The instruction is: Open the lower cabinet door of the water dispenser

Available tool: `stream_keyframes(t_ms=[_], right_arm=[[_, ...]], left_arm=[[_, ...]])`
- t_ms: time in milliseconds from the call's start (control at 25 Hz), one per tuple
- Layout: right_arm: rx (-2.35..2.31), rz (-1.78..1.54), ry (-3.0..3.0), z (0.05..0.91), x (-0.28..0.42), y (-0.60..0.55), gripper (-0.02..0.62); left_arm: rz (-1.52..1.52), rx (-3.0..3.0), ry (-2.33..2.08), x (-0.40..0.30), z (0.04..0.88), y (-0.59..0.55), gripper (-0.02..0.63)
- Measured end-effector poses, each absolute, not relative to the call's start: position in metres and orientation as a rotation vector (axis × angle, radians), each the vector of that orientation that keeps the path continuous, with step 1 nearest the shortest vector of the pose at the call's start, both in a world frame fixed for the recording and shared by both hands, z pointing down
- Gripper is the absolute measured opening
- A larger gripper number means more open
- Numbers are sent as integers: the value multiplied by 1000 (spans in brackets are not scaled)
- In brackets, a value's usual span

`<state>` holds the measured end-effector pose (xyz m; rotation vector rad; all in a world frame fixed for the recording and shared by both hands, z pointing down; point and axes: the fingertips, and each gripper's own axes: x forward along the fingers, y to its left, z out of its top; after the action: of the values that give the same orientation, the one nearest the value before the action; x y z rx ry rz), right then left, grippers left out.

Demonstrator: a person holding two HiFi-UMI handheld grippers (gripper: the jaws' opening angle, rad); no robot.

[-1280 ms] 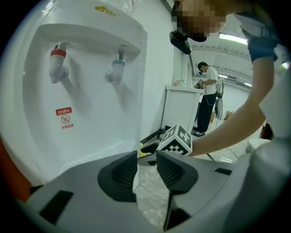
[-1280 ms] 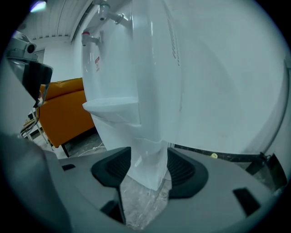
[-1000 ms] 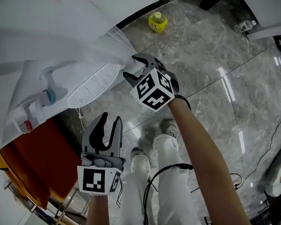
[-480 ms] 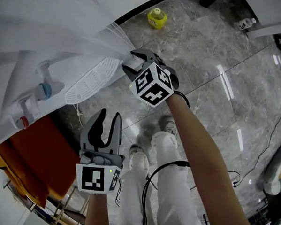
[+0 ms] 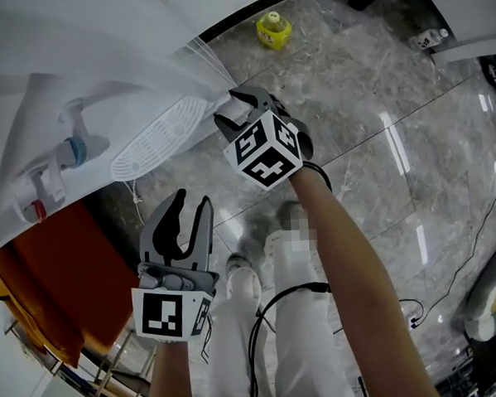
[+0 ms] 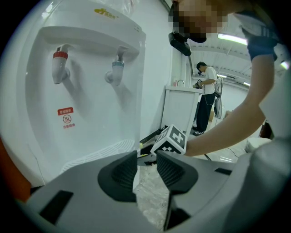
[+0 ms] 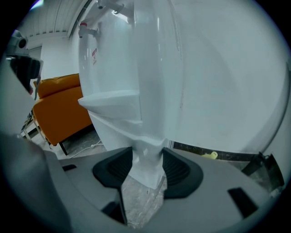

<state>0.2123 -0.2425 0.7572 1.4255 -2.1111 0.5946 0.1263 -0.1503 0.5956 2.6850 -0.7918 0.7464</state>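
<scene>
The white water dispenser point(image 5: 101, 85) fills the upper left of the head view, with a blue tap point(image 5: 73, 150), a red tap point(image 5: 35, 210) and a grilled drip tray point(image 5: 158, 140). My right gripper point(image 5: 239, 103) sits at the corner of the lower cabinet below the tray. Its jaws have just been closing, and the white door edge point(image 7: 148, 154) stands between the pads point(image 7: 179, 170), touching both. My left gripper point(image 5: 190, 206) hangs lower, in front of the dispenser point(image 6: 91, 82), jaws partly open with nothing between them.
An orange sofa point(image 5: 78, 277) stands left of the dispenser. A yellow bottle point(image 5: 272, 30) lies on the marble floor by the wall. My own legs point(image 5: 271, 317) and a black cable are below. A person point(image 6: 207, 98) stands far off beside a white counter point(image 6: 182, 107).
The right gripper's jaws have drawn in slightly around the door edge. Both hands otherwise hold their places; the head view has shifted a little.
</scene>
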Motion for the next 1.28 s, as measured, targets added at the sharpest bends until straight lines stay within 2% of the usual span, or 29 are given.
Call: stream_keyframes(t_ms=[520,600,1280], right_arm=[[1414,604,-2058,759,207,-201,175],[1411,603,-2042,759,207,-193,136],[1282,708,-1999,760,171,-116,95]], left_arm=[[743,2656,-797,120,593,-137,143],[742,2652,-791,121,593,-133,143],[771,2615,-730,110,584,-110,143]])
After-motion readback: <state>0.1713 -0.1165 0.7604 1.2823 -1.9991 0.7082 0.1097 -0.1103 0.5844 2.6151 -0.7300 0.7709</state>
